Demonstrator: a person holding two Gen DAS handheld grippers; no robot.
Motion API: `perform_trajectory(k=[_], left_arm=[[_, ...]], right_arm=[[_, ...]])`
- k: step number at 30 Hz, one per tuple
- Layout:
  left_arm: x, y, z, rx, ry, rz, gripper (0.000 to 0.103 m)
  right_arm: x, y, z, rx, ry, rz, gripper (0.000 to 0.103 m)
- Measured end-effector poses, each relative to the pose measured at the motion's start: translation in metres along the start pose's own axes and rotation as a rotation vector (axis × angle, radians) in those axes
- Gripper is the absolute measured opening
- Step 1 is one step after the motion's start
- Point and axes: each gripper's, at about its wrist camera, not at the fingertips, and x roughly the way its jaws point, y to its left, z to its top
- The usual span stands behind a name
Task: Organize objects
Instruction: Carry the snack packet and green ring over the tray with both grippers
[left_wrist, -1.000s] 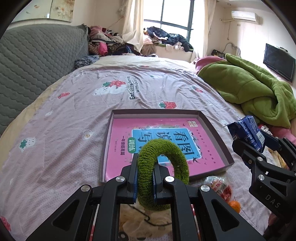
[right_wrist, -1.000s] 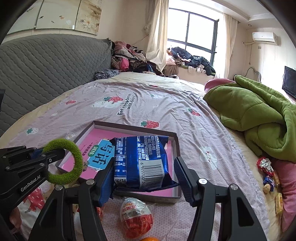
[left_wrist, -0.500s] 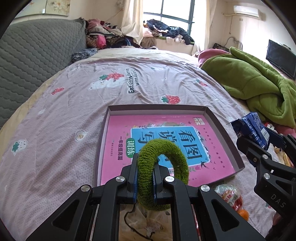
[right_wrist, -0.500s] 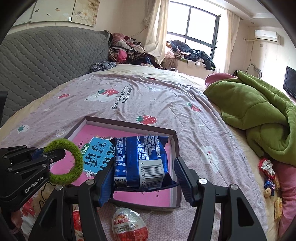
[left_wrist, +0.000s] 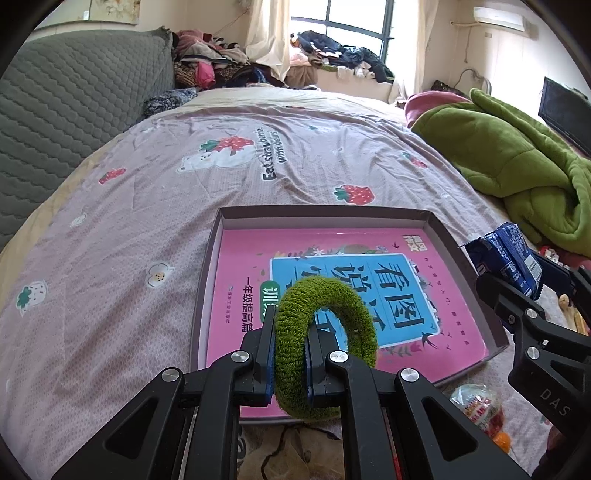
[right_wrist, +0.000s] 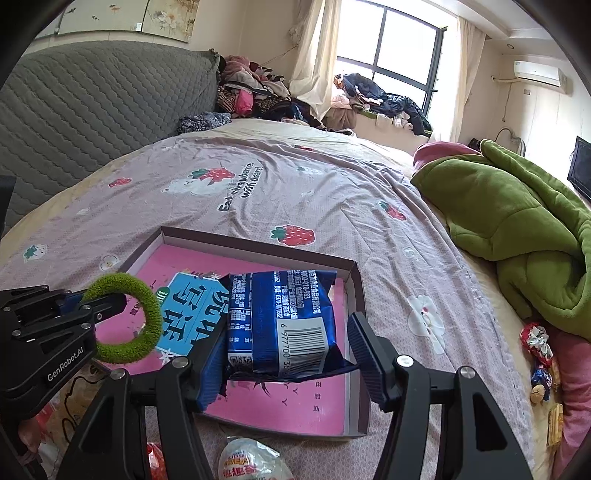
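A shallow box tray (left_wrist: 325, 213) (right_wrist: 258, 246) lies on the bed with a pink and blue book (left_wrist: 369, 280) (right_wrist: 192, 306) in it. My left gripper (left_wrist: 289, 332) is shut on a fuzzy green ring (left_wrist: 325, 347) (right_wrist: 125, 318) and holds it over the tray's near edge. My right gripper (right_wrist: 288, 350) holds a blue snack packet (right_wrist: 284, 321) (left_wrist: 509, 258) between its pads, above the tray's right side. The packet's right edge seems to stand off the right pad (right_wrist: 364, 350).
A wrapped egg-shaped sweet (left_wrist: 476, 404) (right_wrist: 251, 459) and a small orange thing (left_wrist: 501, 439) lie in front of the tray. A green blanket (left_wrist: 517, 166) is heaped at the right, with loose sweets (right_wrist: 539, 350) below it. A grey headboard (left_wrist: 66, 107) is at the left.
Both grippers have moved forward over the tray with their objects. The tray and book look nearer and larger. Neither grip has changed.
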Motion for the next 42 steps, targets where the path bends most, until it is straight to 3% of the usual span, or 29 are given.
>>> perform_trajectory(k=[14, 26, 42], left_arm=[[0.032, 0.0, 0.001, 0.016, 0.069, 0.003, 0.011], [0.064, 0.004, -0.001, 0.028, 0.152, 0.034, 0.011], [0.07, -0.002, -0.006, 0.066, 0.184, 0.049, 0.012]], right_arm=[[0.044, 0.002, 0.002, -0.035, 0.063, -0.029, 0.062], [0.093, -0.012, -0.011, -0.02, 0.197, -0.012, 0.062], [0.108, -0.017, -0.02, -0.009, 0.296, 0.017, 0.062]])
